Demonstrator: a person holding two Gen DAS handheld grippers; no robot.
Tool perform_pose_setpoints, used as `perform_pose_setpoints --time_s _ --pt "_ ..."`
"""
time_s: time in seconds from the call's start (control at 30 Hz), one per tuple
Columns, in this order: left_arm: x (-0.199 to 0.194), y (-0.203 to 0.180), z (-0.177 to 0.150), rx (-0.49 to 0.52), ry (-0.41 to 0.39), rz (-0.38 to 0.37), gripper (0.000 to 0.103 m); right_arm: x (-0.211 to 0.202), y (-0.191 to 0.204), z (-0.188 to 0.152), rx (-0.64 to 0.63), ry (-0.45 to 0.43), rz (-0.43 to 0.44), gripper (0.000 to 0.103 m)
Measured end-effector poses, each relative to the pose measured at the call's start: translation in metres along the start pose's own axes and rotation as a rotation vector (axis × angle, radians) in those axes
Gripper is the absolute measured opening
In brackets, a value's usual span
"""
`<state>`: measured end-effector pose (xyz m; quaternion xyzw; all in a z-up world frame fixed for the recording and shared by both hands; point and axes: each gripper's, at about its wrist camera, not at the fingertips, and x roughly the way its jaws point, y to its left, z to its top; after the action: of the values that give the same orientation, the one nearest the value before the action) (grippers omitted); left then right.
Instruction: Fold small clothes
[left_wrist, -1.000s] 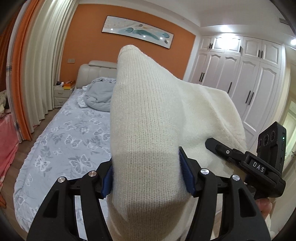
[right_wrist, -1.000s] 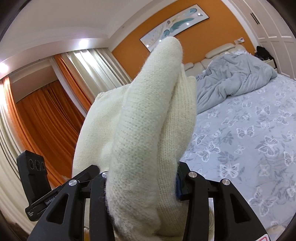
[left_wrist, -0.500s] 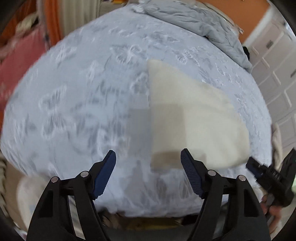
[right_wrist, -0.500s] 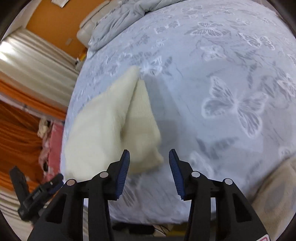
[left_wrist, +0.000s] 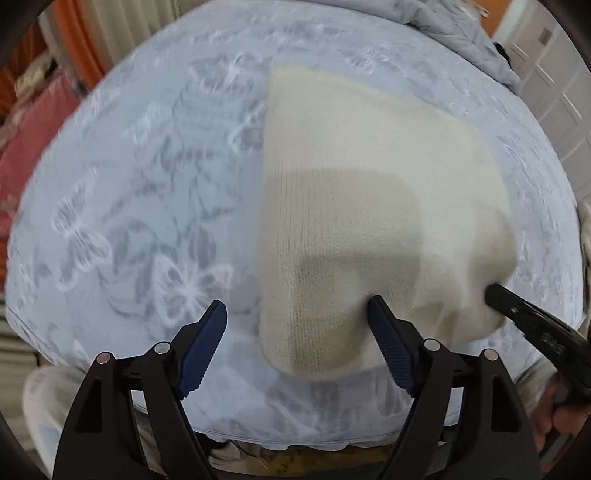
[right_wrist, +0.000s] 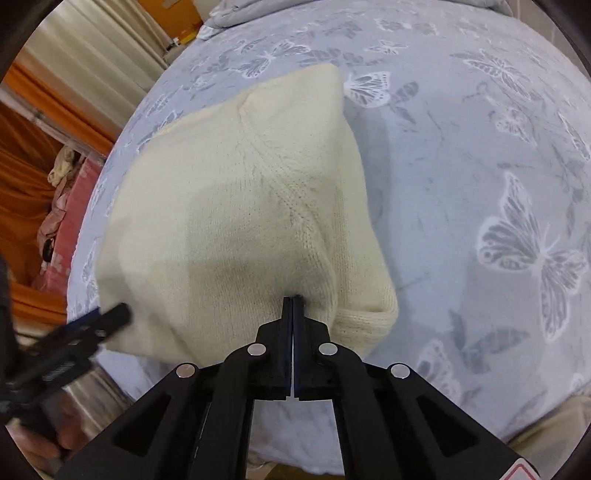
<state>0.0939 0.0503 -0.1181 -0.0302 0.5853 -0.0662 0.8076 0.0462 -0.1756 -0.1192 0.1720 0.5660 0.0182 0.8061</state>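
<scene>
The cream knit garment (left_wrist: 369, 206) lies folded on the bed sheet (left_wrist: 147, 177), which is pale blue with a butterfly print. In the left wrist view it fills the area from the centre toward 3 o'clock; its near corner reaches down to 6 o'clock, between the pads of the left gripper (left_wrist: 297, 347). The jaws of this gripper have just been opening and now stand wide apart. The right pad looks to be at the cloth edge, while the left pad is clear of it, so nothing is clamped.

In the right wrist view the garment (right_wrist: 236, 206) lies from the centre toward 9 o'clock, with a raised seam across it. The right gripper (right_wrist: 293, 301) has just closed; its jaws are together, tips at the near edge of the knit. I cannot tell if any cloth is pinched between them.

A grey duvet (left_wrist: 458, 26) is bunched at 1 o'clock in the left view, and orange curtains (right_wrist: 22, 177) hang at 9 o'clock in the right view
</scene>
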Motion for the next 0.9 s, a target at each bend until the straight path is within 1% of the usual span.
perform_pose_setpoints --time_s 0.07,0.13,0.17,0.2,0.23,0.27,0.37,0.43,0.47,0.53,0.63,0.73,0.8,0.87,0.9 --pt "-0.005 0.0 0.001 -0.005 -0.005 -0.004 0.077 -0.027 0.011 -0.002 -0.053 -0.062 -0.001 0.001" --pt "-0.011 -0.005 0.0 0.037 -0.024 0.024 0.076 -0.035 0.017 -0.006 -0.08 -0.094 -0.021 0.001" --pt "-0.012 -0.007 0.0 0.053 -0.028 0.036 0.075 -0.026 0.018 -0.005 -0.089 -0.072 -0.048 0.001" --pt "-0.013 -0.009 -0.001 0.062 -0.034 0.043 0.075 -0.013 0.014 -0.006 -0.095 -0.029 -0.082 0.001" --pt "-0.014 -0.011 -0.002 0.063 -0.034 0.039 0.075 0.002 0.008 -0.009 -0.081 0.021 -0.092 0.0" --pt "-0.014 -0.012 -0.002 0.062 -0.029 0.036 0.075 0.002 0.005 -0.012 -0.056 0.017 -0.077 0.0" --pt "-0.022 -0.014 -0.004 0.067 -0.039 0.037 0.074 -0.021 0.014 -0.017 -0.04 -0.044 -0.042 0.001" --pt "-0.031 -0.016 -0.005 0.077 -0.063 0.037 0.075 -0.037 0.02 -0.019 -0.043 -0.084 -0.052 0.002" --pt "-0.037 -0.018 -0.006 0.083 -0.076 0.041 0.075 -0.044 0.021 -0.021 -0.033 -0.099 -0.055 0.005" --pt "-0.045 -0.022 -0.005 0.091 -0.094 0.048 0.075 -0.055 0.021 -0.021 0.004 -0.115 -0.058 0.01" --pt "-0.061 -0.028 -0.008 0.11 -0.128 0.059 0.075 -0.071 0.02 -0.026 0.051 -0.14 -0.054 0.011" --pt "-0.078 -0.034 -0.013 0.126 -0.173 0.064 0.077 -0.084 0.021 -0.032 0.062 -0.164 -0.061 0.012" --pt "-0.086 -0.038 -0.018 0.138 -0.199 0.078 0.081 -0.092 0.024 -0.04 0.059 -0.182 -0.071 0.018" --pt "-0.093 -0.042 -0.023 0.153 -0.219 0.088 0.085 -0.102 0.025 -0.053 0.061 -0.216 -0.086 0.032" --pt "-0.098 -0.045 -0.026 0.161 -0.232 0.093 0.085 -0.105 0.025 -0.059 0.062 -0.227 -0.092 0.034"
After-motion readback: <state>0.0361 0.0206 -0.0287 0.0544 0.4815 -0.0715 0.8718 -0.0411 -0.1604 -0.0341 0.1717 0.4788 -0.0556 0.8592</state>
